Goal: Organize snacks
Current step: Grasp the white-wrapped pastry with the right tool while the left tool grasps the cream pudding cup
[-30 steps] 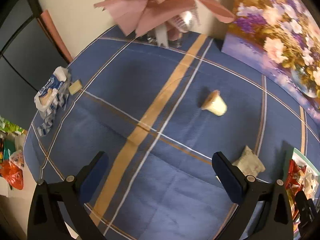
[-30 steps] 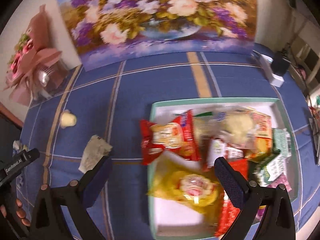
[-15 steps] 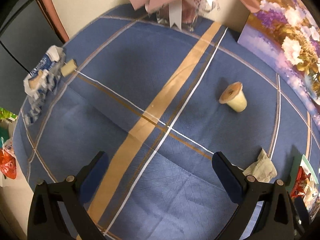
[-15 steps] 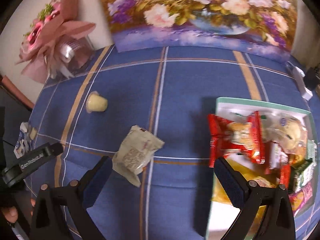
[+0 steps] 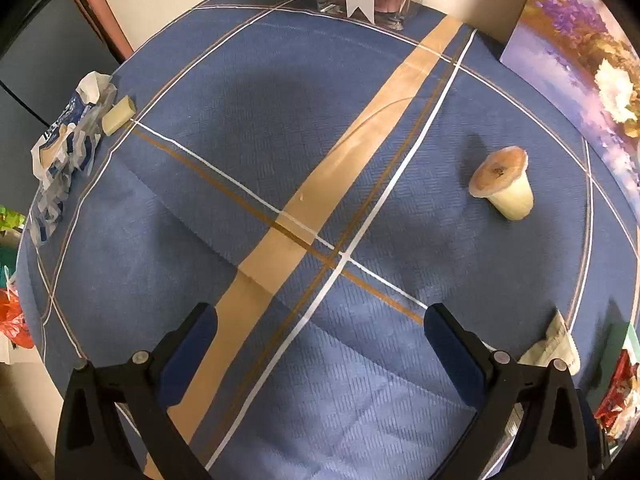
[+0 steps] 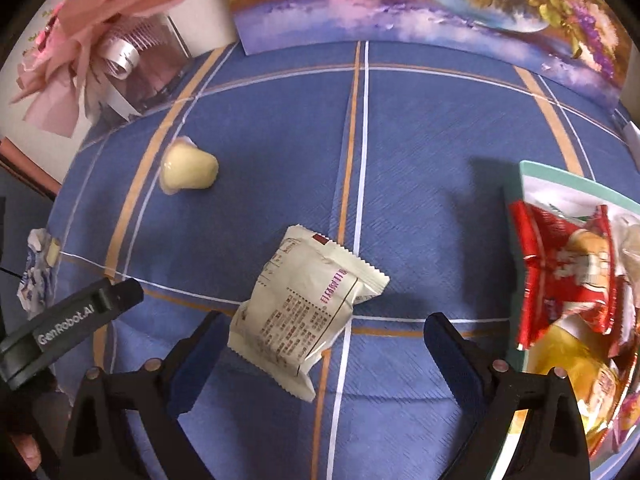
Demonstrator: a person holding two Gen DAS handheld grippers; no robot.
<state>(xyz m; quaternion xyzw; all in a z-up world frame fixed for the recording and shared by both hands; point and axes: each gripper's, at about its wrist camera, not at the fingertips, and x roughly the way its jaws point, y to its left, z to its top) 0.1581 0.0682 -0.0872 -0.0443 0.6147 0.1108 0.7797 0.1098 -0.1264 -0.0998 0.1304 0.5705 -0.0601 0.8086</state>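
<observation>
Two snacks remain outside the tray [image 6: 568, 178]: cream packet [image 6: 308, 308], pudding cup [image 6: 188, 170]. Both grippers, left [image 5: 320, 344] and right [image 6: 320, 356], gape empty.

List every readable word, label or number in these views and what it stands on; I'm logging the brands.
"GenRobot.AI": on the left tool's black body, right wrist view.
White snack packet: pink and dark print, too small to read.
Red snack packet: lettering blurred.
Blue-and-white wrapper: crumpled, unreadable.
</observation>
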